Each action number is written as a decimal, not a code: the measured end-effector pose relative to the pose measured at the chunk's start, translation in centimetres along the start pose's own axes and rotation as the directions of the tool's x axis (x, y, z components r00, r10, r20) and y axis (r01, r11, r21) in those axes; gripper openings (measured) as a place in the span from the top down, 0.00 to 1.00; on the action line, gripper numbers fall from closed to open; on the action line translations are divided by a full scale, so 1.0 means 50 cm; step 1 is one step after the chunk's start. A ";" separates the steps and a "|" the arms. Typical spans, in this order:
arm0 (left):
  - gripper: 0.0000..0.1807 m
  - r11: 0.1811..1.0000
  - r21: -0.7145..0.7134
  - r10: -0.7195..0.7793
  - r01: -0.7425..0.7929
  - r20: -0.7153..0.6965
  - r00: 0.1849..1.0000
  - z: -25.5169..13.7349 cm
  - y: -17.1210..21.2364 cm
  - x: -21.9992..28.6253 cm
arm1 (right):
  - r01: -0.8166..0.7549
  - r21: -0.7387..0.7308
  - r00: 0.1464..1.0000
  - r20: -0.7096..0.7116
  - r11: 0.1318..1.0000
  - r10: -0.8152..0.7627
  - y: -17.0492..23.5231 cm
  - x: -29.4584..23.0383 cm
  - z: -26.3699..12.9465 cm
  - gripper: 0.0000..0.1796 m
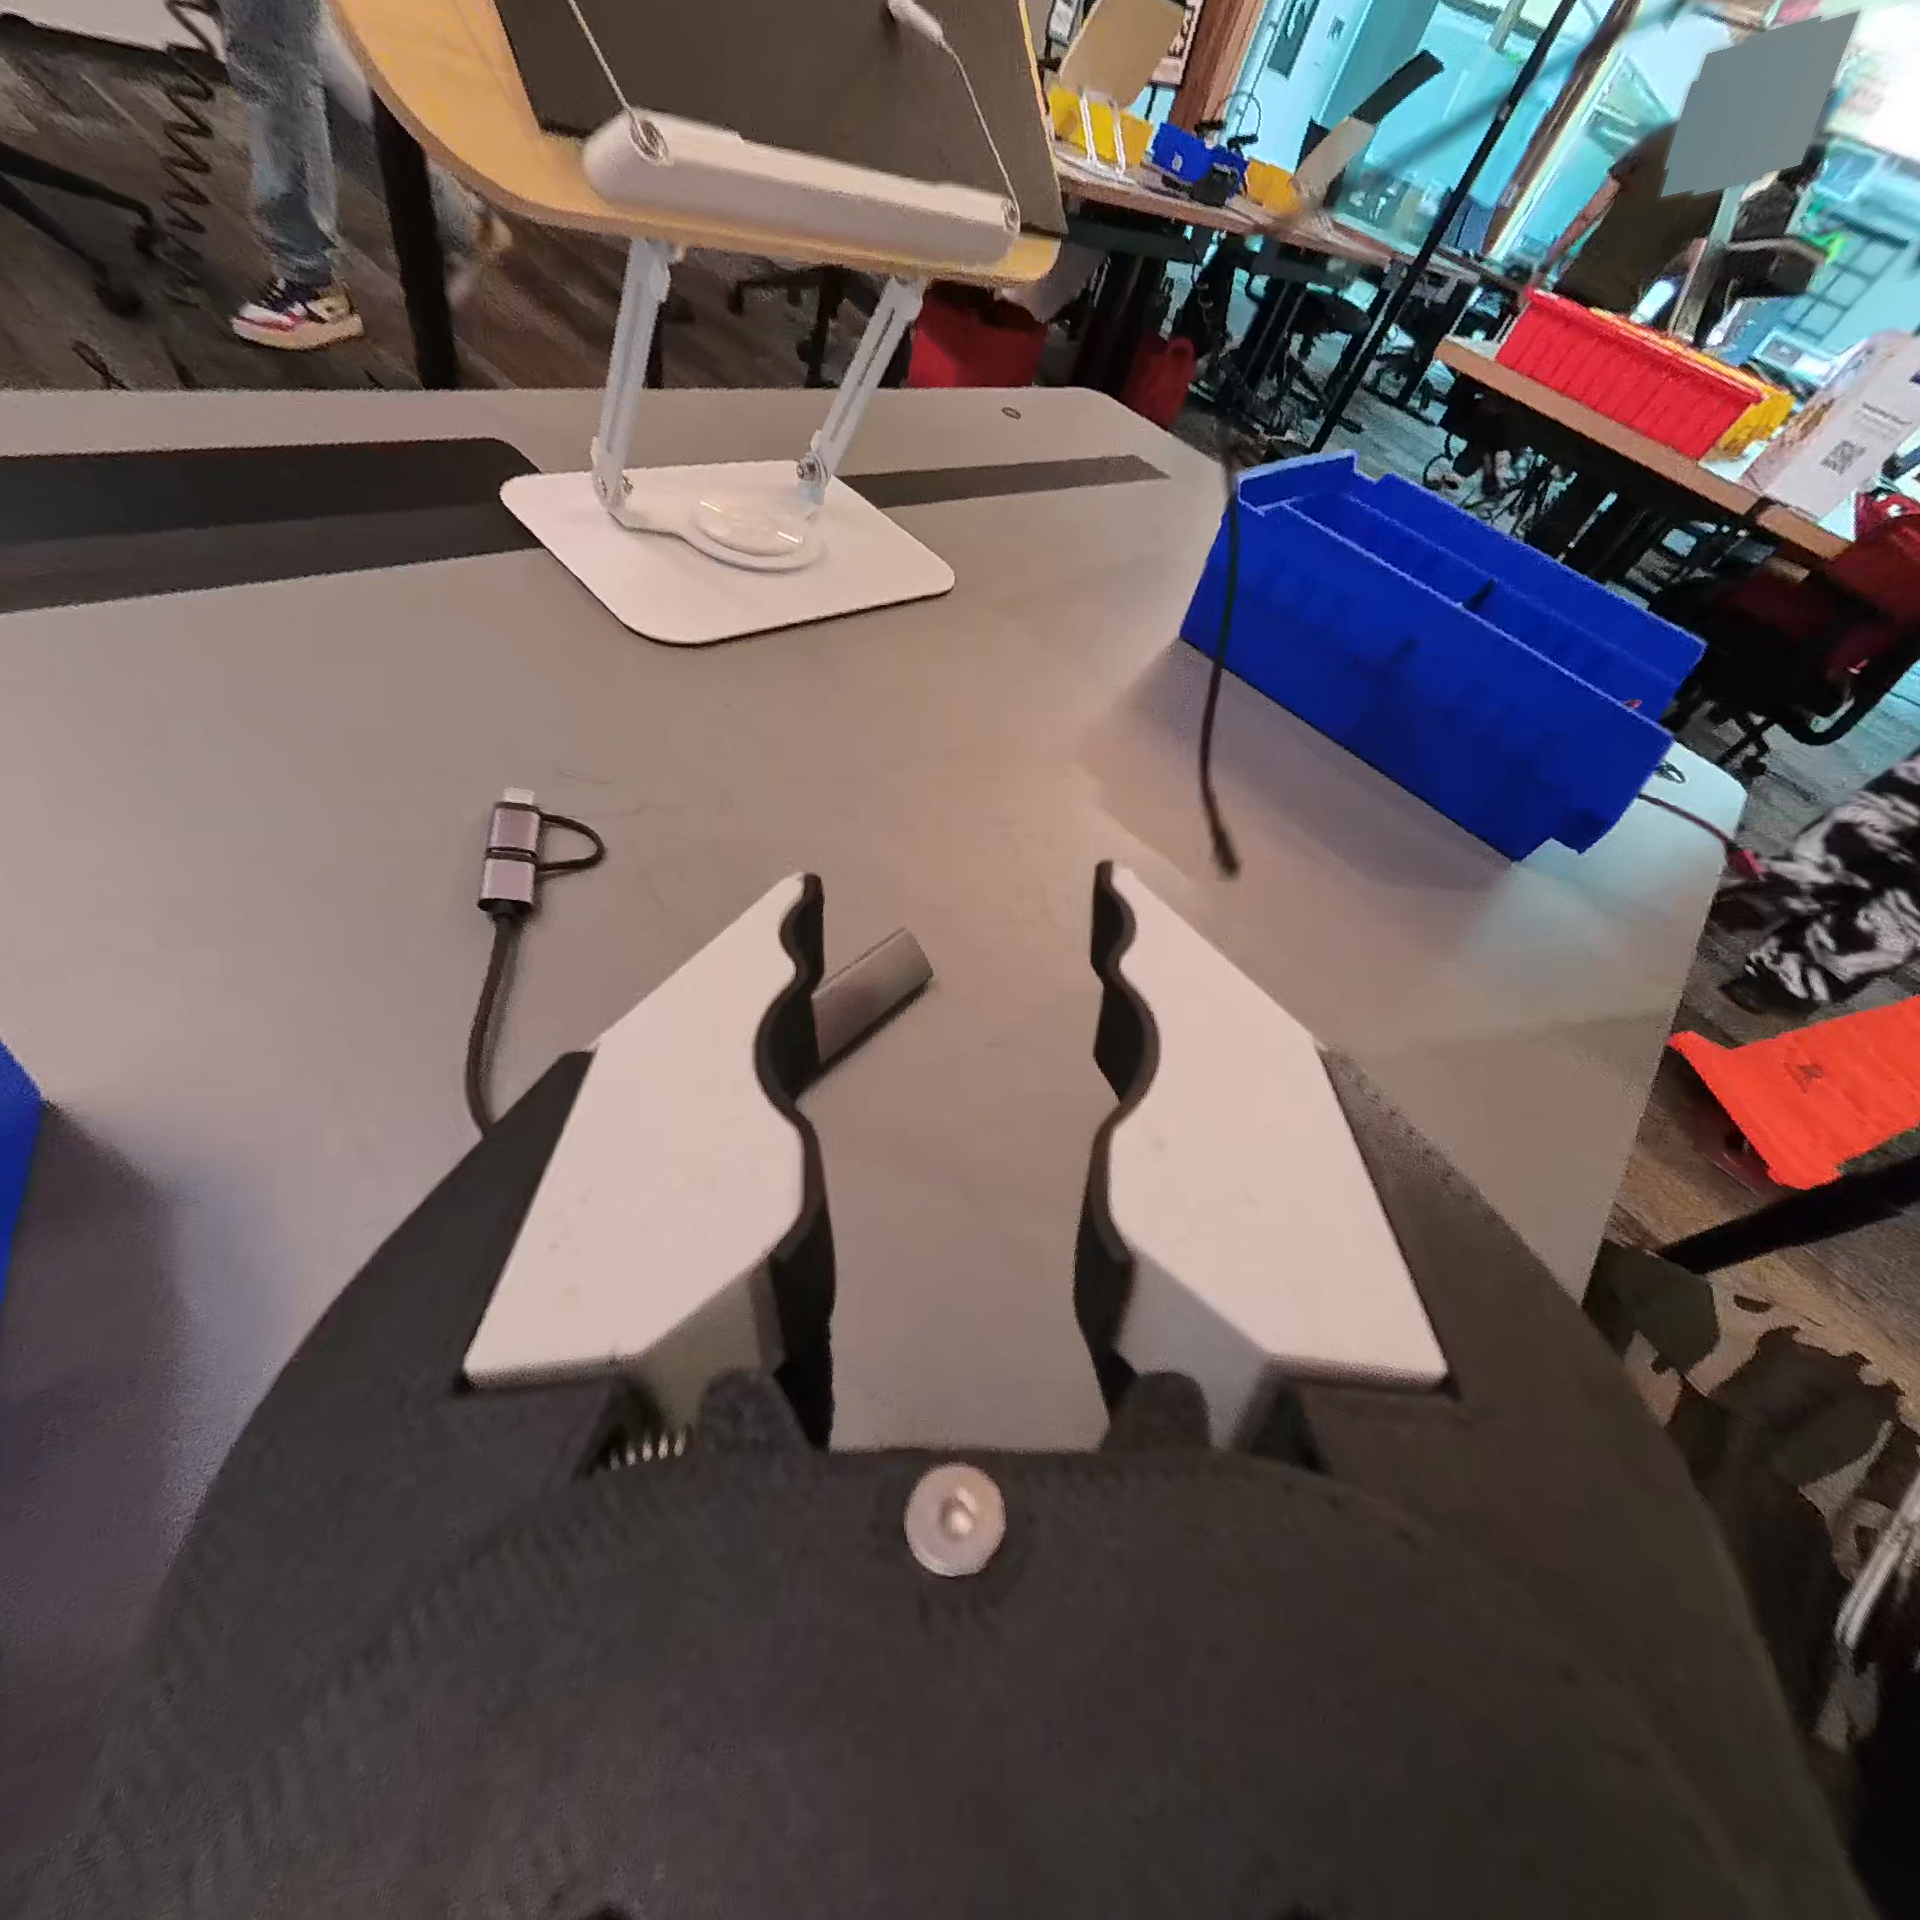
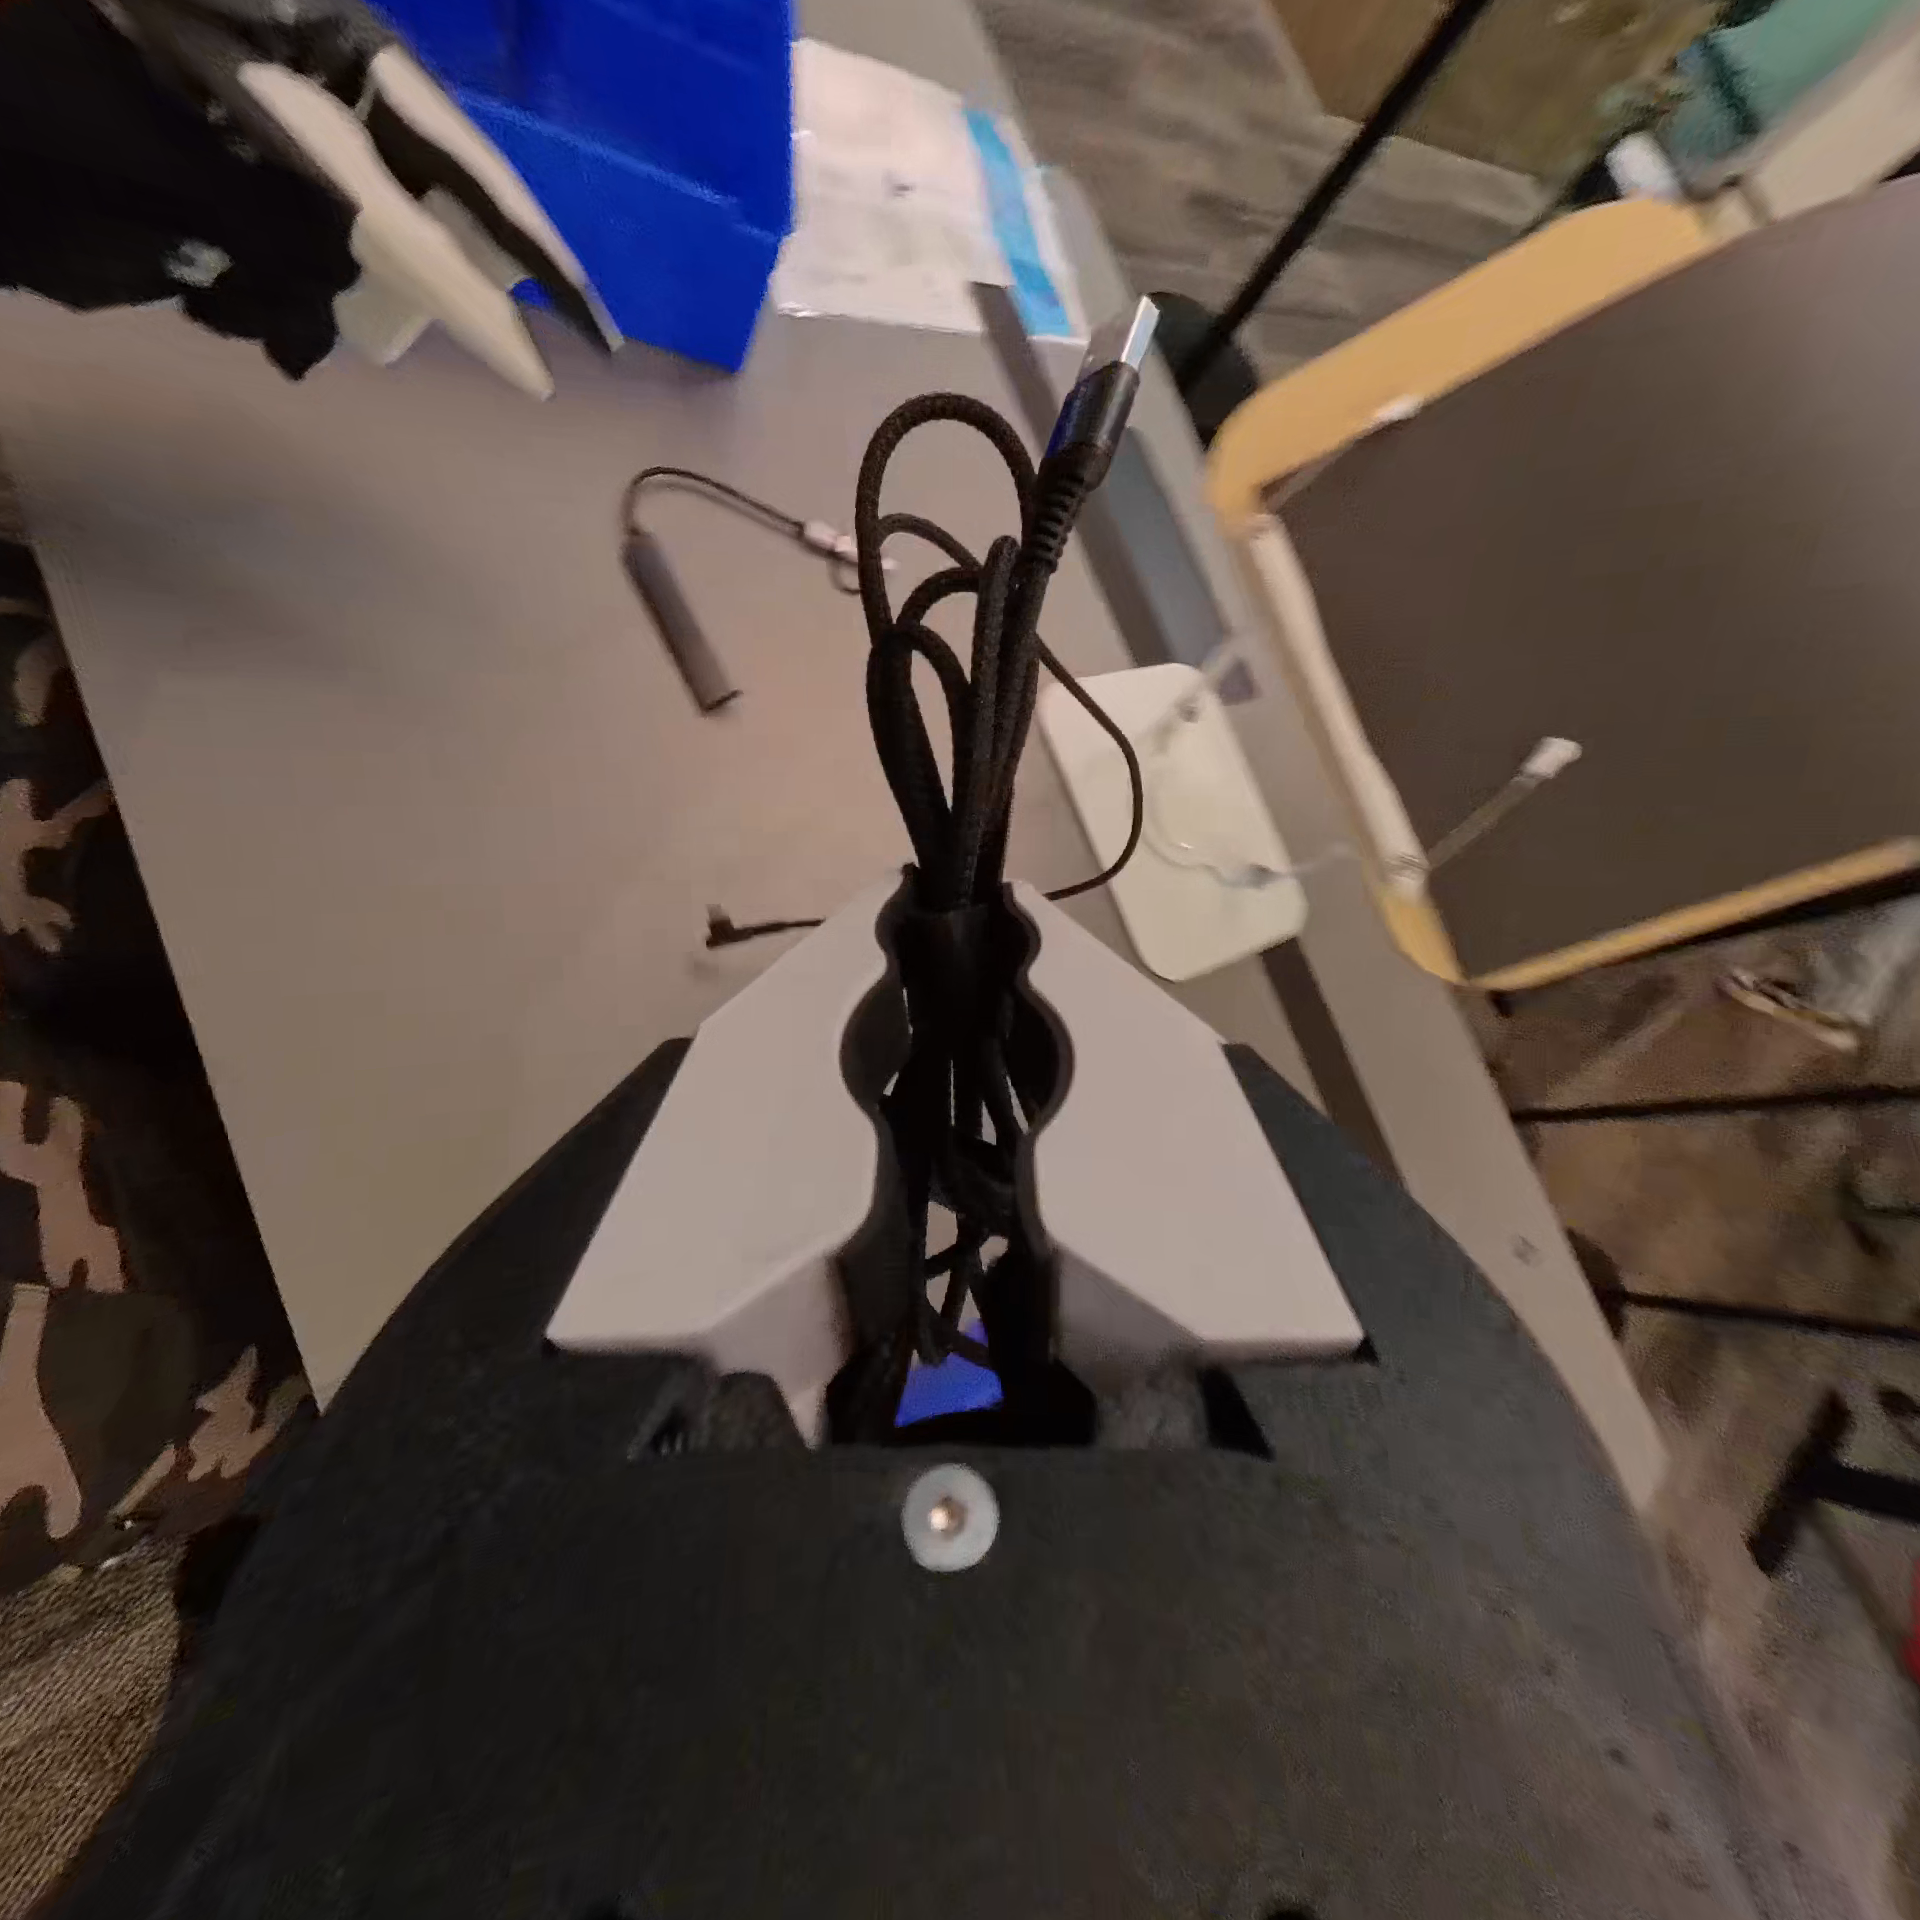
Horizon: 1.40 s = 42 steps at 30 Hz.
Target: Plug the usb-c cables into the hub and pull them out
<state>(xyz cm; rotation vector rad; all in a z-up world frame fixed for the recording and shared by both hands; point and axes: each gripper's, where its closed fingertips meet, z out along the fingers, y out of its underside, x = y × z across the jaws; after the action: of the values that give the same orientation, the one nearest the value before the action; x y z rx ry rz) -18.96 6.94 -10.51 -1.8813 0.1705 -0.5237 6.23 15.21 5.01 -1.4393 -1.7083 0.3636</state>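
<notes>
From the left wrist view, the left gripper [image 1: 956, 914] hung over the grey bench [image 1: 312, 727] with its jaws apart and nothing between them. At about 10 o'clock from it lay a grey cable adapter [image 1: 509, 852] with a small tether loop, its braided lead running back until the gripper body cut it off. The dark grey hub [image 1: 873, 982] lay on the bench just ahead of the left finger [image 1: 675, 1122], which hid its near end; no port could be made out. At 12 o'clock stood a white tablet stand [image 1: 727, 551], its raised board cropped by the top edge. At 2 o'clock a thin black cable end [image 1: 1216, 727] dangled, blurred, in front of a blue bin [image 1: 1455, 665] at the bench's far corner. A person's legs and shoes showed at far left, beyond the bench.

In the right wrist view, the left gripper [image 2: 488, 322] appeared at 10 o'clock, blurred, before a blue bin [image 2: 644, 156]. The hub [image 2: 675, 623] lay on the bench [image 2: 364, 727] at 11 o'clock, its short lead curving away to a small connector half hidden by cable loops. The right gripper [image 2: 956, 914] was clamped on a bundled black braided usb-c cable [image 2: 956, 675], whose loops rose past the fingertips; one metal-tipped plug [image 2: 1117, 364] pointed to 12 o'clock, and its type was hard to tell. A loose end [image 2: 748, 928] of thin cable trailed onto the bench at 9 o'clock of the fingertips. The white stand base [image 2: 1174, 831] sat at 2 o'clock, its board [image 2: 1558, 520] cut off at right.
</notes>
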 end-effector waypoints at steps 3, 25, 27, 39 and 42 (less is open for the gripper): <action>0.72 1.000 -0.025 -0.005 0.005 -0.011 1.000 0.013 0.018 0.006 | -0.027 0.003 0.994 -0.107 1.000 0.027 -0.007 0.062 -0.124 0.94; 0.71 0.988 -0.152 -0.023 0.011 -0.076 0.997 0.056 0.094 0.028 | -0.609 -0.119 0.785 -0.228 0.784 0.576 0.383 0.029 -0.249 0.93; 0.71 0.987 -0.158 -0.031 0.018 -0.081 0.996 0.058 0.097 0.030 | -0.706 -0.103 0.702 -0.231 0.701 0.673 0.430 0.018 -0.234 0.93; 0.71 0.984 -0.179 -0.024 0.008 -0.088 0.996 0.062 0.108 0.034 | -0.267 -0.679 0.963 -0.162 0.684 0.216 0.683 -0.012 -0.128 0.93; 0.71 0.982 -0.187 -0.023 0.005 -0.094 0.995 0.065 0.111 0.037 | -0.149 -0.808 0.985 -0.068 0.569 0.160 0.746 -0.008 -0.100 0.91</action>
<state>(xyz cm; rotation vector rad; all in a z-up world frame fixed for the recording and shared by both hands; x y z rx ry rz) -15.18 7.02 -16.04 -2.0413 0.2781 -0.6268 34.67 24.39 -17.83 -2.2568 -1.8471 -0.4200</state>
